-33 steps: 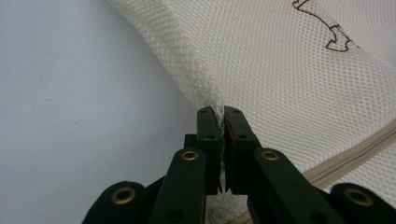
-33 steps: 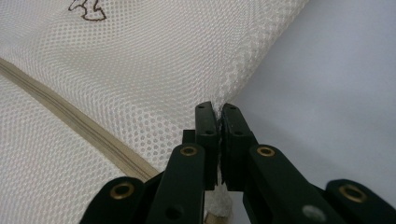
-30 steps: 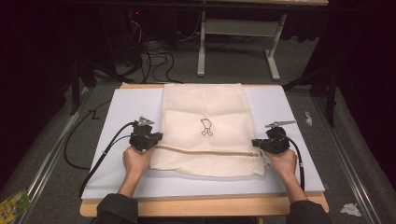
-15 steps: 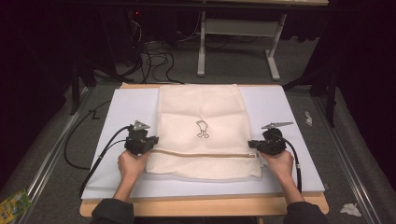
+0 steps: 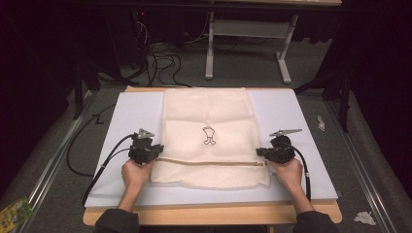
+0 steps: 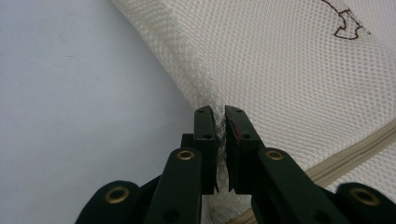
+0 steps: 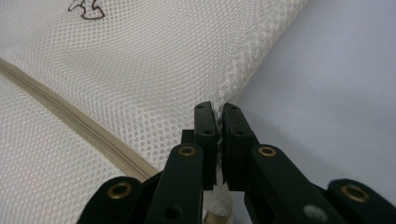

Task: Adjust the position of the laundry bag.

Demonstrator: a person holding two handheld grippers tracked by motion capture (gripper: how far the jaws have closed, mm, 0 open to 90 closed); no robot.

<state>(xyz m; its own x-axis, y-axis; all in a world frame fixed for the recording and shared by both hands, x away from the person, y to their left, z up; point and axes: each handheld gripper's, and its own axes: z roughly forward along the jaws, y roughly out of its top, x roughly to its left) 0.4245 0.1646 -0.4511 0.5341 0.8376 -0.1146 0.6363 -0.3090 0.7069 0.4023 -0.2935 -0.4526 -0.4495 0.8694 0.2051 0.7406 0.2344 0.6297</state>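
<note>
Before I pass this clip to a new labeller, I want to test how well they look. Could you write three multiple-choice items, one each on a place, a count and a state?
1. Where does the mesh laundry bag lie?
A. on the floor
B. on the pale board
C. over a chair

2. How many dark motifs are on the bag?
A. none
B. one
C. three

3. How is the right hand-held gripper?
A. wide open above the bag
B. shut on the bag's side edge
C. shut on a cable

Answers:
1 B, the bag is spread flat on the board.
2 B, a single outline sits above the zip.
3 B, mesh is pinched between its jaws.
</note>
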